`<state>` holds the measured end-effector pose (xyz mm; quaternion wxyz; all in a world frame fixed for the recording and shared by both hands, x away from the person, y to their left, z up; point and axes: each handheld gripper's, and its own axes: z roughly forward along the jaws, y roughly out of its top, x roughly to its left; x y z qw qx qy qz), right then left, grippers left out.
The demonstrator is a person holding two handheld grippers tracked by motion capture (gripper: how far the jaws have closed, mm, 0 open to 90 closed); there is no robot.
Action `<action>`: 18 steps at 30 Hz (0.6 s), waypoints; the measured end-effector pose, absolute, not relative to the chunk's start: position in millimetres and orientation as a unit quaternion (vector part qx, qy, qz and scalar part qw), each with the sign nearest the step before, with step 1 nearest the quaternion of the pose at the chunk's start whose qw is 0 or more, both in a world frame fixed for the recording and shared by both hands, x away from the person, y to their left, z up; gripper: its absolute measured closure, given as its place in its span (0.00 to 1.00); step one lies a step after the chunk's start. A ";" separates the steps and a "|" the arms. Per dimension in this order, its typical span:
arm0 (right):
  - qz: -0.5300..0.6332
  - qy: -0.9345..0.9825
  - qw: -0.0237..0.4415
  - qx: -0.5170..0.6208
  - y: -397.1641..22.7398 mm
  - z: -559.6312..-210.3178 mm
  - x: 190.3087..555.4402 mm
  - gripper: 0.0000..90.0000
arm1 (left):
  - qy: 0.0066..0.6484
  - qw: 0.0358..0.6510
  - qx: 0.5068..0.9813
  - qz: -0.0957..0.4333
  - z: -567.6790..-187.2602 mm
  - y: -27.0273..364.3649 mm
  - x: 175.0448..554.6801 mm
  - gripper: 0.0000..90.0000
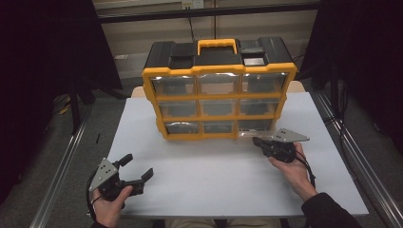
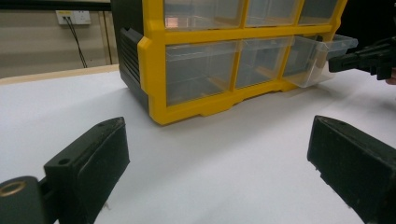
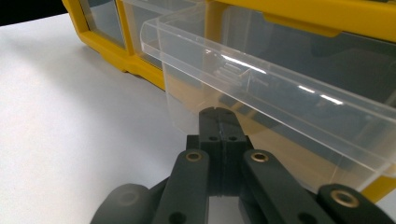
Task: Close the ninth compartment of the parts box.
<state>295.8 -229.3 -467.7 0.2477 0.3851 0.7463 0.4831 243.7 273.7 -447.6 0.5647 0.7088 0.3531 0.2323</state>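
Observation:
A yellow and black organiser (image 1: 218, 69) with clear drawers stands at the back of the white table (image 1: 214, 175). Its bottom right drawer (image 1: 252, 135) is pulled partway out. My right gripper (image 1: 256, 141) is shut, its tips right at that drawer's front. In the right gripper view the joined jaws (image 3: 218, 112) sit just under the clear drawer's (image 3: 261, 93) rim, with nothing visible between them. My left gripper (image 1: 139, 166) rests open near the table's front left corner. Its jaws (image 2: 217, 123) stand wide apart over bare table, facing the organiser (image 2: 154, 70) and the drawer (image 2: 313, 60).
A metal rail (image 1: 62, 166) runs along each side of the table. Dark curtains hang at both sides. A wall socket (image 2: 74, 17) with a cable is on the back wall. Bare white table lies between the two grippers.

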 end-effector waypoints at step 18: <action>0.491 0.735 0.250 0.395 -229.4 -469.2 300.3 1.00 | 0.350 0.569 0.707 0.233 -446.8 273.0 243.1 0.06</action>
